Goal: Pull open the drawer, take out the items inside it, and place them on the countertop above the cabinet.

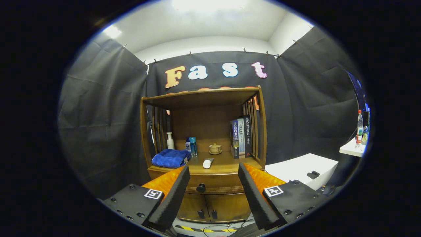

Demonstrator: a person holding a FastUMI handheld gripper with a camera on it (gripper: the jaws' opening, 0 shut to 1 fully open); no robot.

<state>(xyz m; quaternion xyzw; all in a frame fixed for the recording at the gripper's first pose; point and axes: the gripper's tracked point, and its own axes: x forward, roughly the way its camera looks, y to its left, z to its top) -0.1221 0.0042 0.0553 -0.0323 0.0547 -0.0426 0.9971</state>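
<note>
The gripper (213,192) is held open, nothing between its fingers, in front of the cabinet (210,200). The drawer (210,184) is seen closed, its dark knob (201,187) between the fingers and just beyond them. On the countertop (227,163) a white tube (208,162), a blue towel (170,158), a pump bottle (170,141), a blue can (193,145), a lidded cup (215,148) and books (241,137) are found. This fits either a drawer awaiting opening or one emptied and closed again. Chinese titles are printed on the book spines; they cannot be read reliably.
</note>
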